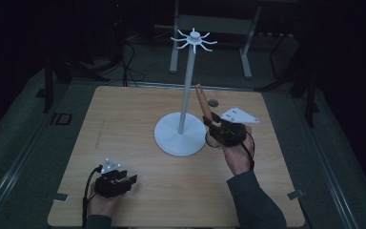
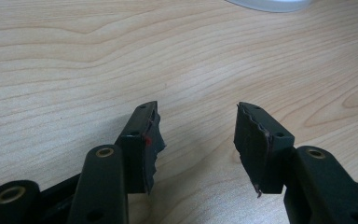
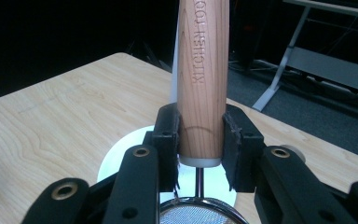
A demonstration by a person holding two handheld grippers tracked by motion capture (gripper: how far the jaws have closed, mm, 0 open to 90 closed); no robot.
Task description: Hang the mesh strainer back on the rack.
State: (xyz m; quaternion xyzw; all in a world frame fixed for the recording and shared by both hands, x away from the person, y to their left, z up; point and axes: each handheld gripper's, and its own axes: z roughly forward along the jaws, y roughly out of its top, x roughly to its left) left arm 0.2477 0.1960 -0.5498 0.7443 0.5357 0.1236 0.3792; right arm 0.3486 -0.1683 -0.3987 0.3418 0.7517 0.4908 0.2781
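High view: a wooden table (image 1: pixel 138 191) in a dim room, with a white stand (image 1: pixel 182 129) set a little toward the far edge from its middle — round base, thin pole, a ring of hooks at the top. The right gripper (image 1: pixel 218 125) is held just beside the base, on the side toward the right edge, and a wooden handle (image 1: pixel 202 99) rises from it, tilted, close to the pole. A small dark disc (image 1: pixel 213 102) lies near the far edge, just behind that handle. The left gripper (image 1: pixel 121 179) sits low over the table near the near-left corner, well apart from the stand.

In the right gripper view the jaws are clenched on the handle (image 3: pixel 202 70), one pad on each side near its lower end; "KITCHEN TOOL" is stamped along the wood. Below the handle a thin metal shaft runs down to the rim of a fine mesh strainer (image 3: pixel 200 212) at the bottom edge. The white base (image 3: pixel 121 158) lies beneath.

In the left gripper view the jaws stand wide apart — released, grasping nothing — over bare wood (image 2: pixel 121 60). The edge of the white base (image 2: pixel 272 4) shows at the top.
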